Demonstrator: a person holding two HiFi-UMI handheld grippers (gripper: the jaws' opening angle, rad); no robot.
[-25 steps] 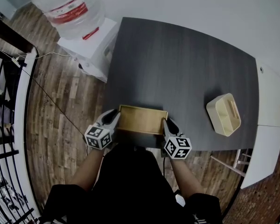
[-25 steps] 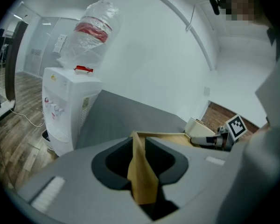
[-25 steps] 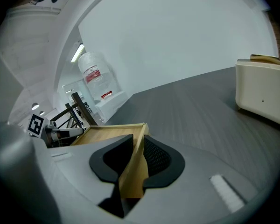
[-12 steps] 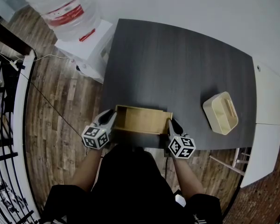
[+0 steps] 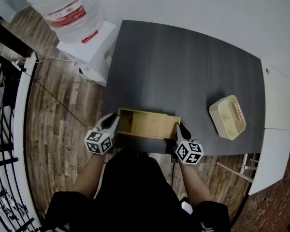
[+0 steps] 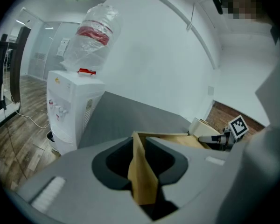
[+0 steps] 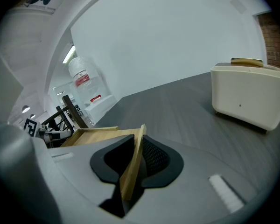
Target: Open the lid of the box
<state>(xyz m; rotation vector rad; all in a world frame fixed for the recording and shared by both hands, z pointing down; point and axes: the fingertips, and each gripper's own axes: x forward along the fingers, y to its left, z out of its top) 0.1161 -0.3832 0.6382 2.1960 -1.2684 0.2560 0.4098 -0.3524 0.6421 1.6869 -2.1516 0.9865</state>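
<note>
The wooden box [image 5: 147,124] lies on the dark table [image 5: 183,71] close to its near edge, right in front of the person. The left hand-held gripper [image 5: 113,122] is clamped on the thin left end wall of the box, with the board standing between its pads. The right hand-held gripper [image 5: 178,128] has a thin wooden edge at the box's right end between its jaws, which have just been closing on it and now pinch it at a slight tilt. That edge looks like the end of the sliding lid [image 5: 157,125], since a strip of the box's inside shows at the left end while the rest is covered. The chief risk is jamming: a pull to the right that is not in line with the box's length could cock the lid in its grooves, and the tilt of the board in the right jaws suggests that could happen. A hard pull on a stuck lid could drag the board out of the pads, as both grips bear on narrow wood with little surface. If the left grip slips, the whole box would travel with the lid rather than open. Any swing toward the person could carry the box over the near edge of the table. A lid that comes free suddenly could drop from the right jaws. The cream container [image 5: 228,117] at the far right stands well apart, so a strike there seems unlikely.
</note>
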